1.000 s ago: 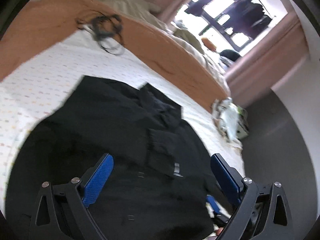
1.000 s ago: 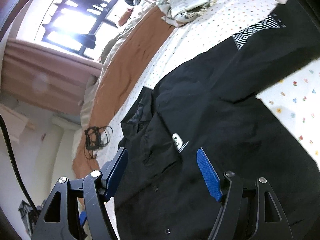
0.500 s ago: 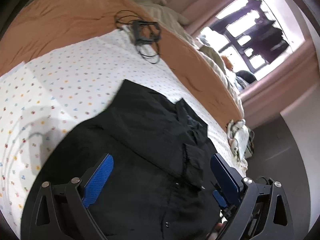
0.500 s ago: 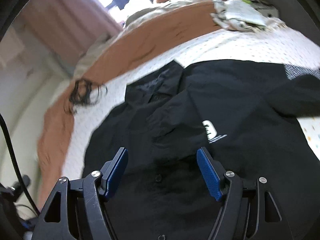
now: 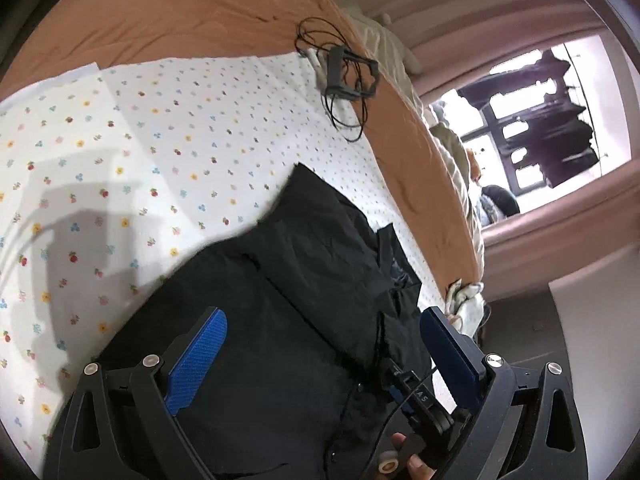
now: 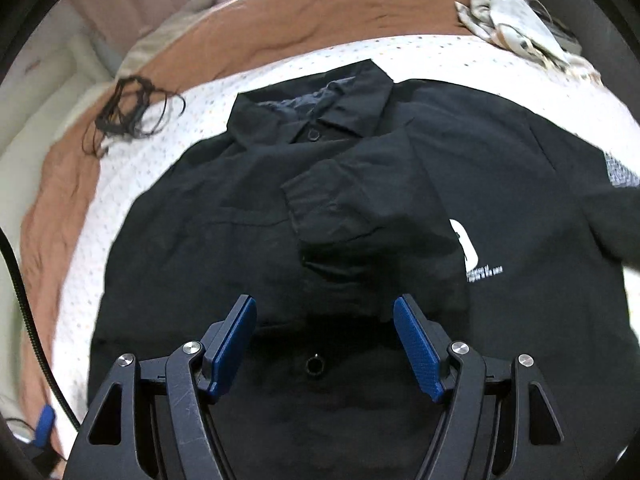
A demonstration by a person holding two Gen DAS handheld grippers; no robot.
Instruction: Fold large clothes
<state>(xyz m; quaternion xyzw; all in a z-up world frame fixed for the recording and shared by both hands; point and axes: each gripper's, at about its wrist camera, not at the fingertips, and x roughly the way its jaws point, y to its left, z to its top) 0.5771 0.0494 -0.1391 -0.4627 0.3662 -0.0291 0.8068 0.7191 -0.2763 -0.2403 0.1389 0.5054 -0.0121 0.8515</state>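
Black jacket (image 6: 360, 208) lies flat on the bed, on the white flower-dotted sheet (image 5: 132, 152), front side up. In the right wrist view its collar (image 6: 316, 108) points away toward the orange blanket (image 6: 320, 16), and the long axis runs from collar down to the near hem under the camera. One sleeve (image 6: 352, 200) is folded across the chest; a white logo (image 6: 466, 248) sits right of it. The right tongs (image 6: 325, 340) hang over the button placket, jaws wide apart, nothing between them. The left tongs (image 5: 324, 356) hover over the jacket's left side, also wide and empty, it seems, though that view is skewed. A black cable tangle (image 5: 346, 76) rests at the blanket's edge.
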